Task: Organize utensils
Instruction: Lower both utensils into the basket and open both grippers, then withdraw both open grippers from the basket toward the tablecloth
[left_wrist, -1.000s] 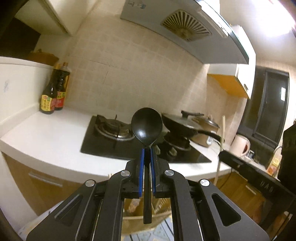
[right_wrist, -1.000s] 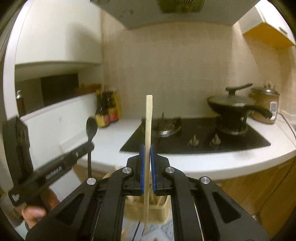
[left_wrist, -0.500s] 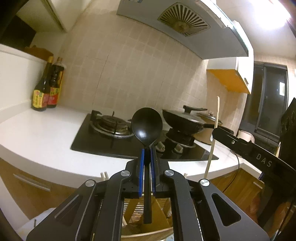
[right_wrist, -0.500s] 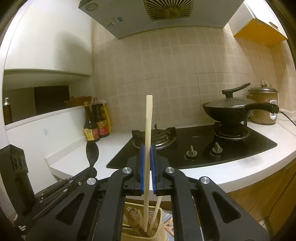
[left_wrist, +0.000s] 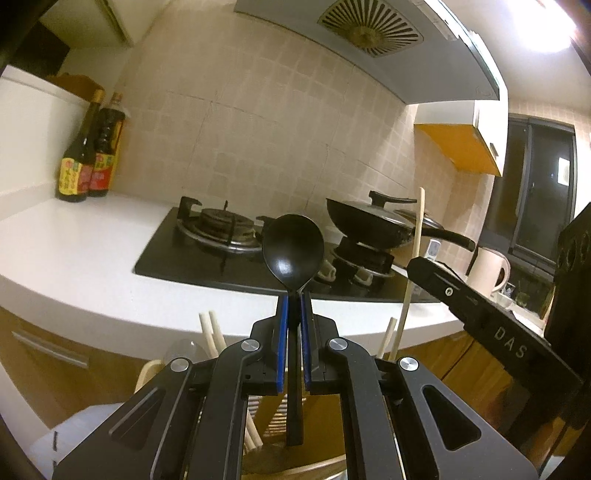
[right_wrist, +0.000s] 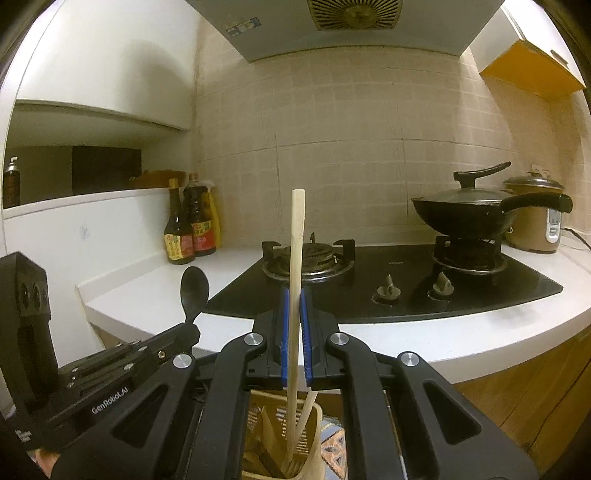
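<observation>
Left tool (left_wrist: 291, 325) clamps a black spoon (left_wrist: 293, 249) upright; right tool (right_wrist: 294, 321) clamps a wooden chopstick (right_wrist: 296, 258) upright. Both hang just above a slatted utensil holder (right_wrist: 314, 435) holding more chopsticks, before the counter (right_wrist: 424, 332) edge. Beyond stand a gas hob (right_wrist: 369, 273), wok (right_wrist: 469, 214) and sauce bottles (right_wrist: 188, 229).

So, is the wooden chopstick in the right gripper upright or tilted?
Upright. The chopstick stands nearly vertical in the shut right gripper, its lower end inside the wooden holder below.
</observation>
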